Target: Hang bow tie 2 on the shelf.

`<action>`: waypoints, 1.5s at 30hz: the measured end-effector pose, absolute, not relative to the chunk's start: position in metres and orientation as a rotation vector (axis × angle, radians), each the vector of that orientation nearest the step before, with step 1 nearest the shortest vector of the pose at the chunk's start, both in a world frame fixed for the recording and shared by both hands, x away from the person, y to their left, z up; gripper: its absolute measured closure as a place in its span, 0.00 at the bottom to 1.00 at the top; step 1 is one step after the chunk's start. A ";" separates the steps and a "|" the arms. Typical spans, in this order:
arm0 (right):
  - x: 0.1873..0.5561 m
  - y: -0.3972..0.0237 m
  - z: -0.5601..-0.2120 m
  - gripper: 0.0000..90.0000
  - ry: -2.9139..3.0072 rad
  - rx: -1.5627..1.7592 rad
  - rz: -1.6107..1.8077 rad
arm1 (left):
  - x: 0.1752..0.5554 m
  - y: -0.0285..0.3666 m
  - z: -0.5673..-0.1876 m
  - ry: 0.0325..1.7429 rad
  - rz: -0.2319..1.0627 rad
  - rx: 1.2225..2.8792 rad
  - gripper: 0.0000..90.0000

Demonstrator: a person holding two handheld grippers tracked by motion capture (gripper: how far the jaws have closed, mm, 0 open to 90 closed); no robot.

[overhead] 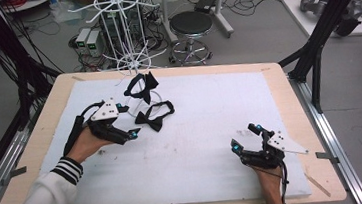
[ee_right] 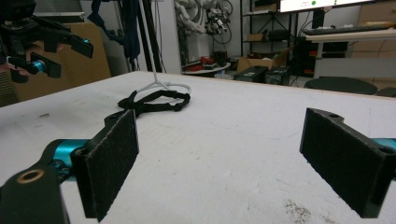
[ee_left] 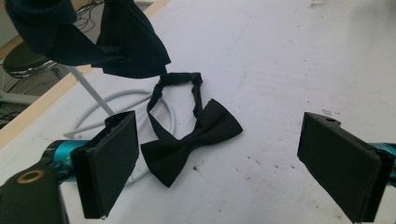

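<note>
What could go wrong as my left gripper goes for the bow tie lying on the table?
The bow tie lies flat with its strap looped over the white rack's base ring, so the open left gripper may pinch only the strap or drag the ring. The hanging bow tie overhead could snag on lifting.

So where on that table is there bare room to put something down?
The wide middle of the white mat is bare, between the left hand-held gripper and the right hand-held gripper, and so is its far right side. It is crowded at the far left, around the bow tie and the white rack.
</note>
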State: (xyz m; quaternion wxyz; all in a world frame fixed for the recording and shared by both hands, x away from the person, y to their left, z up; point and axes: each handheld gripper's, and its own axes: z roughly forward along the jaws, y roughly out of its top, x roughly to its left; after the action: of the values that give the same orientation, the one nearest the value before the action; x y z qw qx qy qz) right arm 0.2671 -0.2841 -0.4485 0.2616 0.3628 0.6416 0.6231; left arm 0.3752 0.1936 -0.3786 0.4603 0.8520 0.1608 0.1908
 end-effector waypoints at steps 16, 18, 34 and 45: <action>0.270 -0.281 -0.451 0.12 1.767 0.964 1.672 | 0.379 0.182 -0.379 0.373 0.449 2.147 0.15; 0.270 -0.281 -0.451 0.12 1.765 0.971 1.672 | 0.380 0.179 -0.376 0.373 0.439 2.135 0.15; 0.266 -0.280 -0.453 0.12 1.745 0.927 1.670 | 0.392 0.167 -0.383 0.377 0.435 2.190 0.15; 0.264 -0.280 -0.453 0.12 1.735 0.909 1.665 | 0.403 0.158 -0.391 0.362 0.413 2.237 0.17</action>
State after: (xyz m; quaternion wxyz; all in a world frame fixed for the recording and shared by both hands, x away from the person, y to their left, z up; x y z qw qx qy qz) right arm 0.2640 -0.2796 -0.4529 0.2816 0.3392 0.6475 0.6215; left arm 0.4029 0.1576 -0.3910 0.4071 0.8871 0.1435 0.1638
